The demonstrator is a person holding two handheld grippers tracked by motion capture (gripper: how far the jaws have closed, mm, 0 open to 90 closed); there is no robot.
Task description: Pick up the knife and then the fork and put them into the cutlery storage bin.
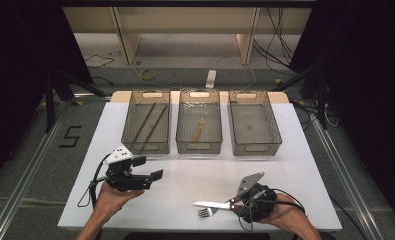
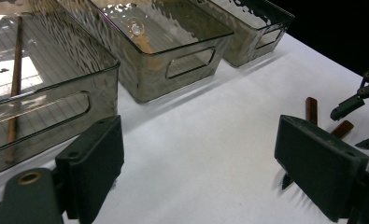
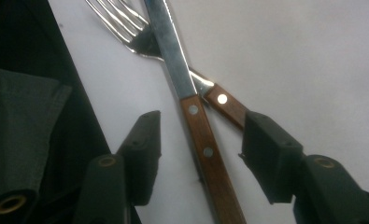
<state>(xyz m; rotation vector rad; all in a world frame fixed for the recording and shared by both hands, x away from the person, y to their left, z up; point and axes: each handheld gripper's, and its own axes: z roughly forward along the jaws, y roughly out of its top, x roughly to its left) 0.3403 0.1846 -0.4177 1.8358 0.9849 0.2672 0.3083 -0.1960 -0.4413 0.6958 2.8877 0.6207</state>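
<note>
Two pieces of cutlery lie crossed near the table's (image 1: 295, 150) front edge: a knife (image 3: 191, 98) over a fork (image 3: 126, 25), both with wooden handles. We have the right gripper (image 3: 198, 144) set around the knife handle, jaws half apart, one on each side with gaps showing, so the pads do not press it; the fork's handle runs under the right-hand jaw. We hold the left gripper (image 1: 147, 167) above bare table, jaws wide apart with nothing between them. Three clear bins stand in a row beyond: the left bin (image 1: 146, 148) holds chopsticks (image 1: 150, 122), the middle bin (image 1: 199, 148) a wooden utensil (image 1: 199, 131).
</note>
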